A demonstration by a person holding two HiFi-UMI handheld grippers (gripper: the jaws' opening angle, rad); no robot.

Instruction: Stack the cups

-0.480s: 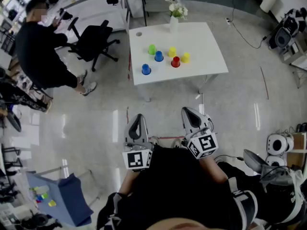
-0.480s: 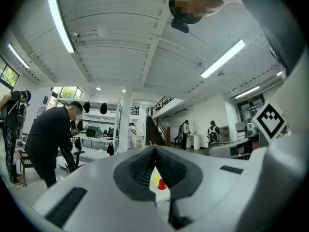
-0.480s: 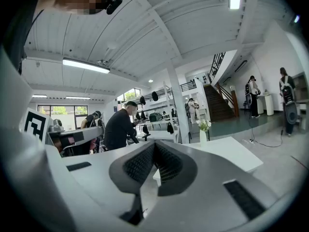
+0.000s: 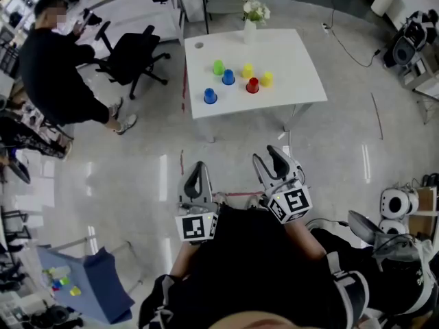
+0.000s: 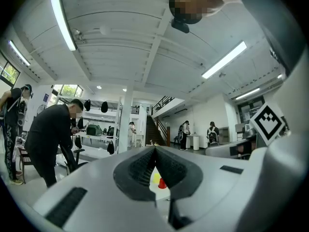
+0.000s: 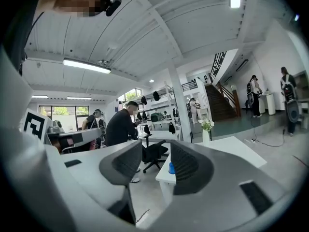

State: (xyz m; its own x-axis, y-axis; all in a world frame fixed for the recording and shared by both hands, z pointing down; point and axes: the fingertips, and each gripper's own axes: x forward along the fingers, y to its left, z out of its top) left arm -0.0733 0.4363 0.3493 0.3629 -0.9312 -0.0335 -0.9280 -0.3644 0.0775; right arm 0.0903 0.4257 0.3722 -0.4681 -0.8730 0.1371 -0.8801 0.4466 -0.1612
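Observation:
Several small cups stand upside down on the white table (image 4: 295, 94) far ahead: a green cup (image 4: 217, 67), two blue cups (image 4: 228, 77) (image 4: 210, 96), two yellow cups (image 4: 247, 71) (image 4: 265, 79) and a red cup (image 4: 252, 85). Both grippers hang close to the person's body, well short of the table. My left gripper (image 4: 199, 166) is shut and empty; in its own view the left gripper (image 5: 154, 150) frames a yellow cup (image 5: 155, 177) and the red cup (image 5: 162, 183). My right gripper (image 4: 266, 155) is open and empty. Past the right gripper (image 6: 155, 146) shows a blue cup (image 6: 171, 168).
A vase of flowers (image 4: 251, 19) stands at the table's far edge. A person in black (image 4: 48, 67) and an office chair (image 4: 134, 57) are at the left. White round machines (image 4: 394, 208) sit at the right, a blue cloth-covered stand (image 4: 89, 279) at the lower left.
The right gripper's jaws have opened; they were together before. The left gripper has kept still. The view has shifted slightly.

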